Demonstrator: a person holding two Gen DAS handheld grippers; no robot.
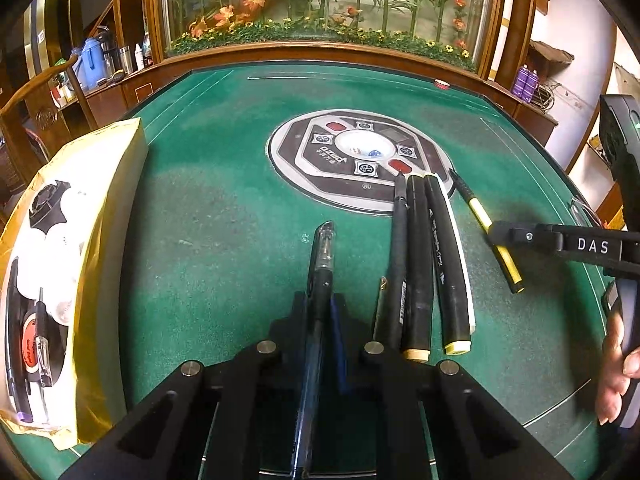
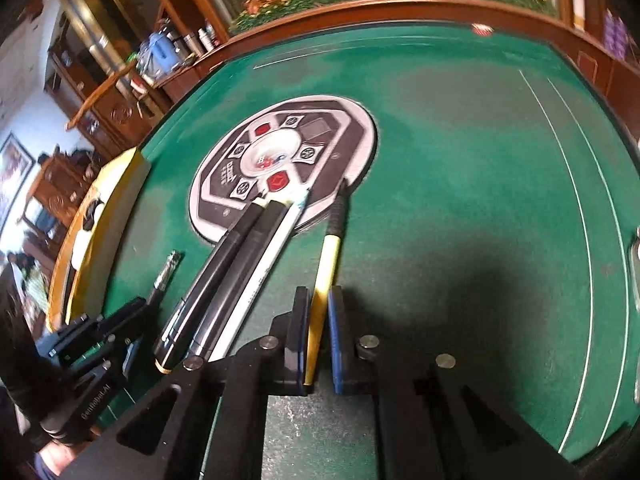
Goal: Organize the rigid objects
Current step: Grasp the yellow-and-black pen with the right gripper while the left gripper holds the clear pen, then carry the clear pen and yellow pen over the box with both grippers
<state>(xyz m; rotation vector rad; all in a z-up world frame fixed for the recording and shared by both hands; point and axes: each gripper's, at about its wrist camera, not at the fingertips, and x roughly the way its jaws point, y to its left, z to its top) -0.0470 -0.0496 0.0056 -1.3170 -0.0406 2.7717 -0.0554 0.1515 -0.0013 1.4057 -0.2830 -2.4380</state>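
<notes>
My left gripper is shut on a black gel pen with a clear cap, which points forward over the green table. Right of it lies a row of black pens and markers side by side. My right gripper has its jaws around a yellow-and-black pen lying on the felt, with a small gap on the right side. The marker row lies left of it. The left gripper also shows in the right wrist view, holding the gel pen.
A yellow box holding white balls and other items stands at the table's left. A round control panel sits in the table's middle. A wooden rim borders the far edge. A small red-white object lies at the far right.
</notes>
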